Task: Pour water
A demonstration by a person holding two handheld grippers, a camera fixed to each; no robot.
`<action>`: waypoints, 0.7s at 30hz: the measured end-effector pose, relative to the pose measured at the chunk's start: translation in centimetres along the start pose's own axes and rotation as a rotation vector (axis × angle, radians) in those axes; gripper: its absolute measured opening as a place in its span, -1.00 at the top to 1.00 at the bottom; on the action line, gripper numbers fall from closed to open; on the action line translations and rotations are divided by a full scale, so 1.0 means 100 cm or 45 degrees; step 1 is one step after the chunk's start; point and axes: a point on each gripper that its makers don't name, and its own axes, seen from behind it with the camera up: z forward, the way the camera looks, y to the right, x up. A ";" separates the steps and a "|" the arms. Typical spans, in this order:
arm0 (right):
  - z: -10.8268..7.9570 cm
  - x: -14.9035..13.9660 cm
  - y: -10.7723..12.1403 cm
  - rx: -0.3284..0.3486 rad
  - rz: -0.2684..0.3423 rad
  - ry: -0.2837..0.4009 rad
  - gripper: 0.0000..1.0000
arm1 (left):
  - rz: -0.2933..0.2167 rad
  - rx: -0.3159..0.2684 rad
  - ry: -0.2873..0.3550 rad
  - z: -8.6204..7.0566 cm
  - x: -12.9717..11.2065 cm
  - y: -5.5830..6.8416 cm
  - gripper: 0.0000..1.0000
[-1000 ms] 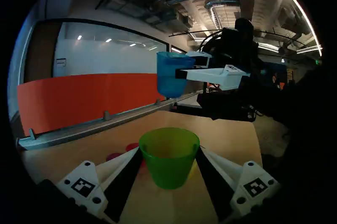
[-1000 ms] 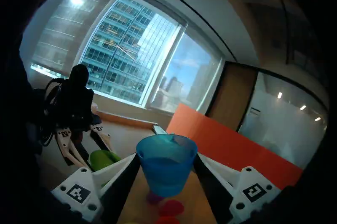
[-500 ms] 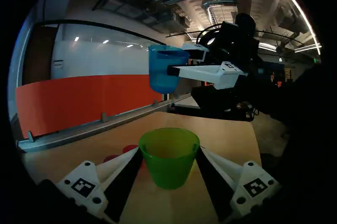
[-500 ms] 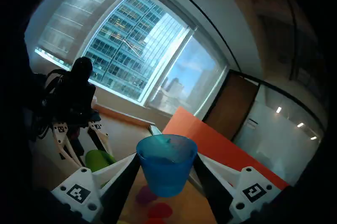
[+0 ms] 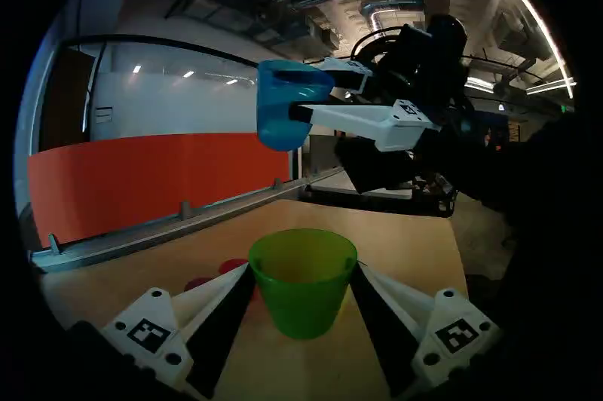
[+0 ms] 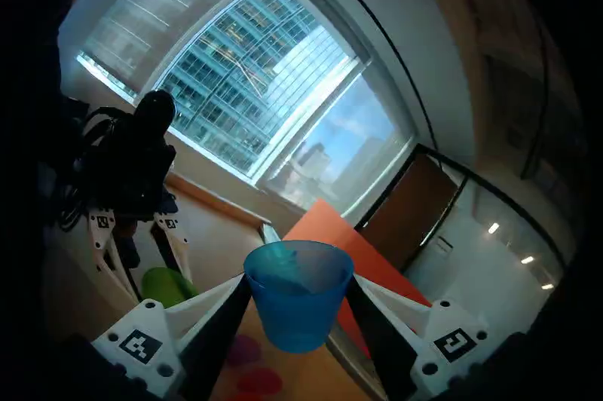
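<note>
My left gripper (image 5: 303, 289) is shut on a green cup (image 5: 303, 280), held upright just above the wooden table (image 5: 407, 239). In the left gripper view the blue cup (image 5: 285, 104) hangs above and behind the green one, tipped toward it, clamped in my right gripper (image 5: 298, 99). The right gripper view shows that blue cup (image 6: 298, 295) between my right gripper's (image 6: 298, 303) fingers, with water slanting inside it. The green cup (image 6: 167, 286) and the left gripper (image 6: 143, 239) appear lower left there.
Red and pink round coasters (image 5: 218, 271) lie on the table behind the green cup, coasters (image 6: 252, 374) also below the blue cup. An orange partition (image 5: 151, 175) on a metal rail borders the table's far side. Large windows (image 6: 249, 92) lie beyond.
The right gripper has lifted the blue cup higher and tilted it further toward the green cup. The left gripper and green cup have stayed still.
</note>
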 end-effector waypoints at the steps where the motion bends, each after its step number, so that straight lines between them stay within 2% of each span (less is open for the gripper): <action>1: 0.001 0.000 0.001 0.000 -0.013 -0.001 -0.78 | 0.000 0.000 0.000 0.000 0.000 0.000 -0.72; 21: 0.012 0.013 0.009 -0.020 -0.267 -0.026 -0.78 | 0.002 -0.013 0.003 0.001 0.000 0.001 -0.72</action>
